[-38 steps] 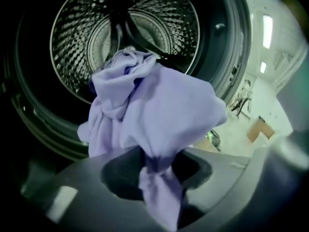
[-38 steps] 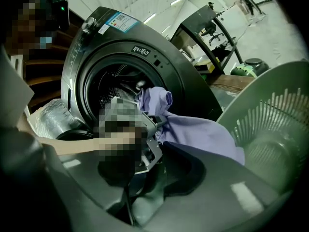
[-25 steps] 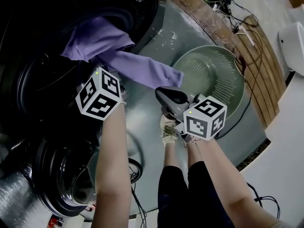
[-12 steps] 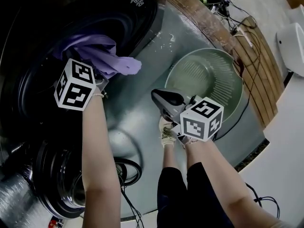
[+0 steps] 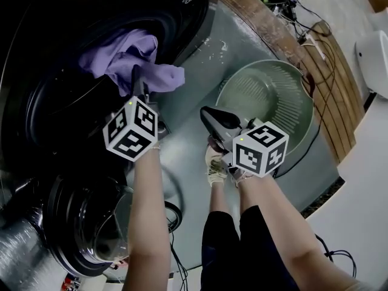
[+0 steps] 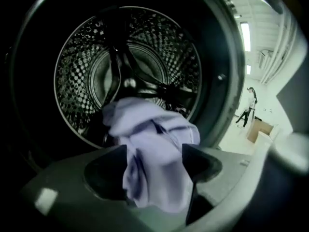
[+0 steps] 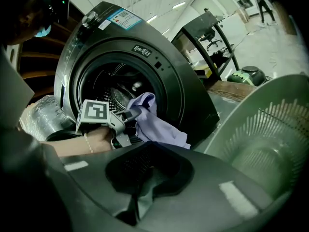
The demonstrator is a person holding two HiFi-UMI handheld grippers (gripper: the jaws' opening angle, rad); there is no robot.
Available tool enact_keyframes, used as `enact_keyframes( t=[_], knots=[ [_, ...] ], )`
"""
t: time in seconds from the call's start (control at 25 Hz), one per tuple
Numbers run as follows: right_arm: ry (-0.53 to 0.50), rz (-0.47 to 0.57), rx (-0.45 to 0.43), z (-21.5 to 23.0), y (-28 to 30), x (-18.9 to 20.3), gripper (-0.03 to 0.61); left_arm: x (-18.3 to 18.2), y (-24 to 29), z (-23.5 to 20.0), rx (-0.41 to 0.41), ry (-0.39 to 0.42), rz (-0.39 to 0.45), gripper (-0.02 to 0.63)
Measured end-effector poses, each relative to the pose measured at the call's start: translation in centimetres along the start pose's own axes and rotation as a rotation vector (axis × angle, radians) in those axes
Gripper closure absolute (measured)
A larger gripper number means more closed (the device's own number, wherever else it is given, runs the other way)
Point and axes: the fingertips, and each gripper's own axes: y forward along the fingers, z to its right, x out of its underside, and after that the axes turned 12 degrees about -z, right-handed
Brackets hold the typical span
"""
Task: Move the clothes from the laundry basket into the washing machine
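Note:
A purple garment (image 5: 130, 56) lies bunched in the mouth of the black washing machine (image 5: 182, 17), one fold hanging over the door rim. My left gripper (image 5: 138, 79) sits just in front of it, open. In the left gripper view the garment (image 6: 154, 129) lies on the rim in front of the perforated drum (image 6: 82, 57), showing through the gap of the left gripper (image 6: 157, 153). My right gripper (image 5: 210, 117) hovers beside the green laundry basket (image 5: 291, 123), shut and holding nothing. In the right gripper view, the right gripper (image 7: 140, 190) faces the garment (image 7: 149, 117), and the basket (image 7: 270, 129) looks empty.
The washer's round door (image 5: 85, 223) hangs open at lower left. The person's legs and shoes (image 5: 215, 168) stand on the grey floor between machine and basket. A wooden strip (image 5: 285, 38) with cables runs behind the basket. A white object (image 5: 376, 53) stands at far right.
The sleeve that trailed toward the basket got pushed up into the machine's mouth. My left gripper went in with it, then drew back and let go. The right gripper barely moved.

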Motion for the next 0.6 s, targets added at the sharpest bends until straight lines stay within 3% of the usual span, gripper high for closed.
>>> enact_keyframes(
  t=[0.28, 0.6],
  knots=[
    [0.008, 0.026, -0.002, 0.1, 0.0, -1.1, 0.552, 8.9, 1.4, 0.8, -0.034, -0.101, -0.209, 0.253],
    [0.033, 0.050, -0.008, 1.0, 0.1, -0.9, 0.552, 9.1, 5.0, -1.3, -0.068, -0.187, -0.254, 0.274]
  ],
)
